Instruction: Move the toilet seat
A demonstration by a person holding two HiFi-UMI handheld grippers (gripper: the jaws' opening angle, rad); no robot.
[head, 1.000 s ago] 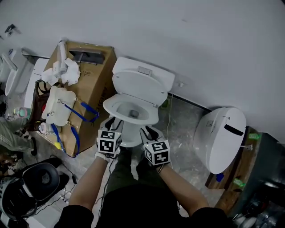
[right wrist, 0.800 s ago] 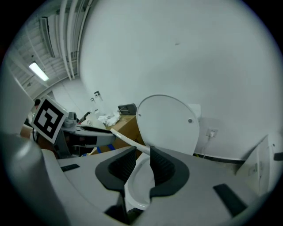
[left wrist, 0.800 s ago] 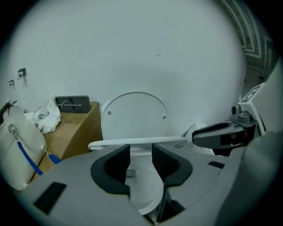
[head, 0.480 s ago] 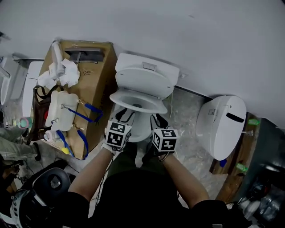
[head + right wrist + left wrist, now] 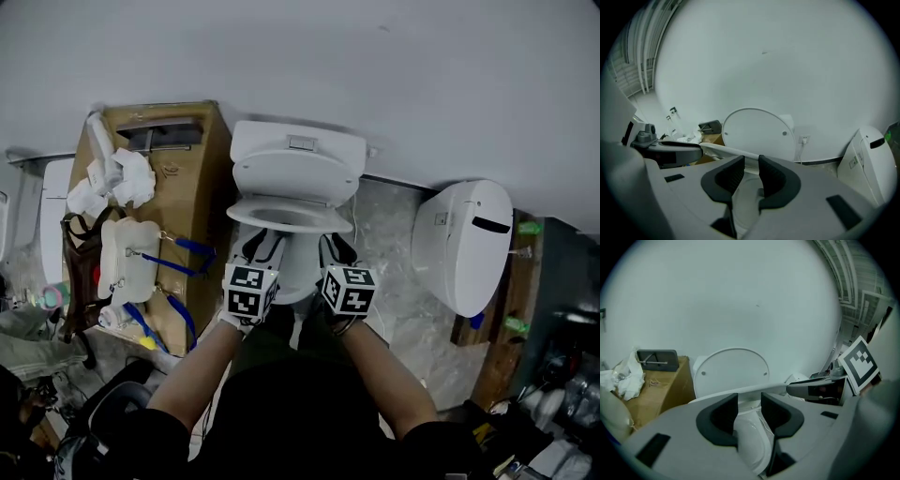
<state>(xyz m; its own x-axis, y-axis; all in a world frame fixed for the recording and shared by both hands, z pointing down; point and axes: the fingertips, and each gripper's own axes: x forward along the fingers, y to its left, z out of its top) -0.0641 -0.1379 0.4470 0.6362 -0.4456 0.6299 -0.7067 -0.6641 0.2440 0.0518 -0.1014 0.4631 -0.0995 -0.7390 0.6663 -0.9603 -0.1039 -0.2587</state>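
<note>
Jaws narrowly apart, left hand-held gripper (image 5: 749,401) and right hand-held gripper (image 5: 751,166) sit at the toilet seat (image 5: 746,389) above its bowl (image 5: 749,436)

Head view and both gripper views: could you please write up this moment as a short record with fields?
lid: toilet lid upright against the tank
seat: toilet seat lowered over the bowl
left: left gripper, jaws apart, gripping nothing, low in front of the bowl
right: right gripper, jaws apart, gripping nothing, level with the left one
left of toilet: cardboard box with white wads on top
right of toilet: second white toilet
</note>
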